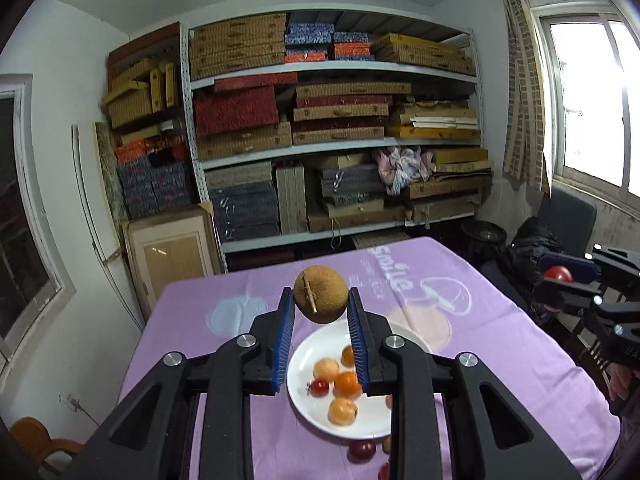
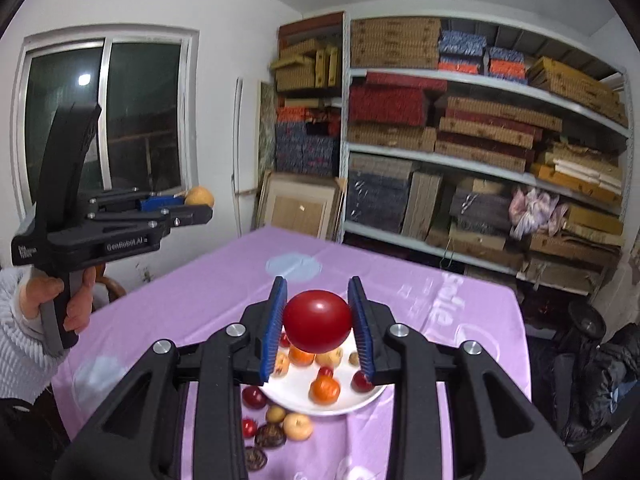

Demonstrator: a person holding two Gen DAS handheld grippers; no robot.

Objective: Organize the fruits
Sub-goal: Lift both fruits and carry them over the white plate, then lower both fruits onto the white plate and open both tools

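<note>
My left gripper (image 1: 321,308) is shut on a brown rough-skinned round fruit (image 1: 321,299) with a stem, held high above the white plate (image 1: 308,354). The plate holds several small orange and red fruits (image 1: 346,384). My right gripper (image 2: 318,320) is shut on a shiny red tomato (image 2: 317,321), also held above the plate (image 2: 296,390). The left gripper with its brown fruit (image 2: 199,197) shows at the left of the right wrist view. The right gripper with the tomato (image 1: 559,274) shows at the right edge of the left wrist view.
The table has a purple cloth (image 2: 208,280). Several loose fruits lie on it beside the plate's near edge, among them a dark red one (image 2: 254,396) and a pale apple (image 2: 298,426). Shelves of boxes (image 1: 340,120) stand behind. A black chair (image 1: 560,216) is at the right.
</note>
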